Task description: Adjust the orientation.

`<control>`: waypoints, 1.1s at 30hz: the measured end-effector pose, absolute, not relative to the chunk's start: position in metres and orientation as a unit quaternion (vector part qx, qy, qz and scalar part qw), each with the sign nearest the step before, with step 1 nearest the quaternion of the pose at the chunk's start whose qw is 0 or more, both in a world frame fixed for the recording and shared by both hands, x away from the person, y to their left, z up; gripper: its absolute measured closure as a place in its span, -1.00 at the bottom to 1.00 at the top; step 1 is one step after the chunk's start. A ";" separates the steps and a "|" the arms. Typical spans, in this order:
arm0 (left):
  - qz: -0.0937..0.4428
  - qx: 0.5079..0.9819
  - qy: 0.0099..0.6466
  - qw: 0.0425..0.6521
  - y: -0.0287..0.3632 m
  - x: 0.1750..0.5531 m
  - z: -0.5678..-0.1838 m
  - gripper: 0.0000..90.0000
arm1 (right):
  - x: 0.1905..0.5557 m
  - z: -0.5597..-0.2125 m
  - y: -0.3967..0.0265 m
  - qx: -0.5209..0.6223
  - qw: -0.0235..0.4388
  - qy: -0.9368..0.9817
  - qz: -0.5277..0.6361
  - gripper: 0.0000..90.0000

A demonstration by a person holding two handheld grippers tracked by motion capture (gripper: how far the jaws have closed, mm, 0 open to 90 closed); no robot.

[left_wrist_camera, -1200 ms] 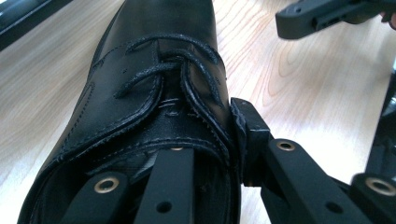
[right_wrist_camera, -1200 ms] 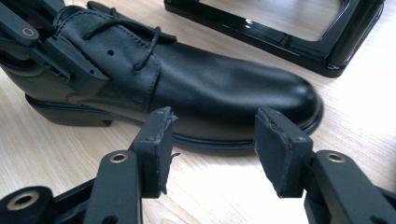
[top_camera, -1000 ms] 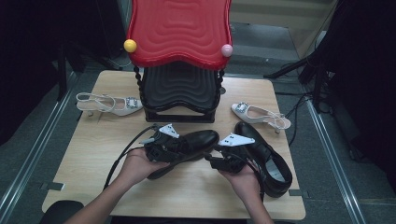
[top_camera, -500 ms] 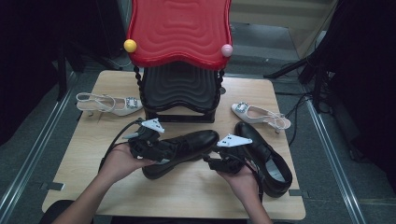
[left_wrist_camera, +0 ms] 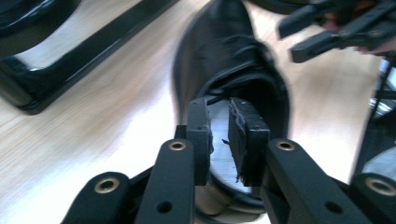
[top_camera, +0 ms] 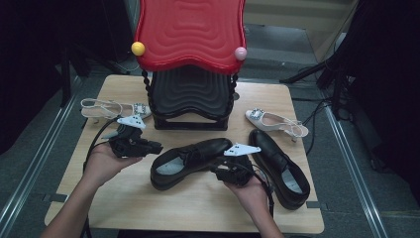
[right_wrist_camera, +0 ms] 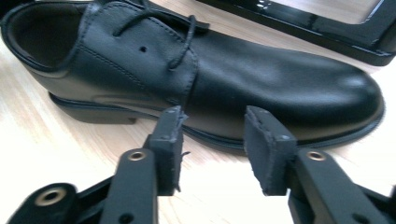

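- The left gripper [top_camera: 148,147] is hanging just off the heel of the black lace-up shoe [top_camera: 190,159], clear of it; its fingers [left_wrist_camera: 198,135] are standing narrow with only a slit between them and nothing in the gap, having just been closing.
- In the left gripper view the shoe's heel opening is lying directly ahead of those fingers, close but apart from them.
- The right gripper [top_camera: 229,167] is sitting against the near side of the same shoe; its fingers [right_wrist_camera: 169,140] are standing part open and empty, having just been closing, with the sole edge just beyond their tips.
- The shoe is resting flat on the bench [top_camera: 124,208], toe pointing toward the second black shoe [top_camera: 280,166] beyond the right fingers.
- Judgement: the shoe appears set down and released; pairing it squarely beside its mate, or moving it to the black rack [top_camera: 190,99], looks outstanding. The two white slingback heels [top_camera: 111,108] [top_camera: 277,121] are lying untouched.
- Against the earlier frame: the left gripper was then over the shoe's heel end; it is now drawn off toward the person's left.
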State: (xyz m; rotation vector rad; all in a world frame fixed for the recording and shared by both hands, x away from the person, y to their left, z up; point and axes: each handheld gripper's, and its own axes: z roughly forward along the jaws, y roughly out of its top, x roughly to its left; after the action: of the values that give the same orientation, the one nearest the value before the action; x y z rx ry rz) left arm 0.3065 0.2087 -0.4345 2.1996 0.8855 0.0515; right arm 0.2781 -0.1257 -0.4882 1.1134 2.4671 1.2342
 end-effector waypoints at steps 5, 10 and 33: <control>0.016 0.861 0.352 0.367 0.212 0.316 -0.454 0.93 | 0.275 -0.488 -0.118 0.374 0.070 0.827 0.415 0.72; 0.022 0.870 0.341 0.357 0.205 0.323 -0.469 0.91 | 0.273 -0.490 -0.110 0.371 0.067 0.831 0.409 1.00; -0.035 0.856 0.363 0.366 0.193 0.339 -0.498 1.00 | 0.278 -0.496 -0.101 0.361 0.074 0.837 0.403 0.96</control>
State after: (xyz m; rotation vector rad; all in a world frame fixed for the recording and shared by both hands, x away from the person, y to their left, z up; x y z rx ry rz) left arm 0.3393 0.1931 -0.4980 2.2007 0.9333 -0.0896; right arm 0.2780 -0.1006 -0.4964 1.0839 2.5137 1.2106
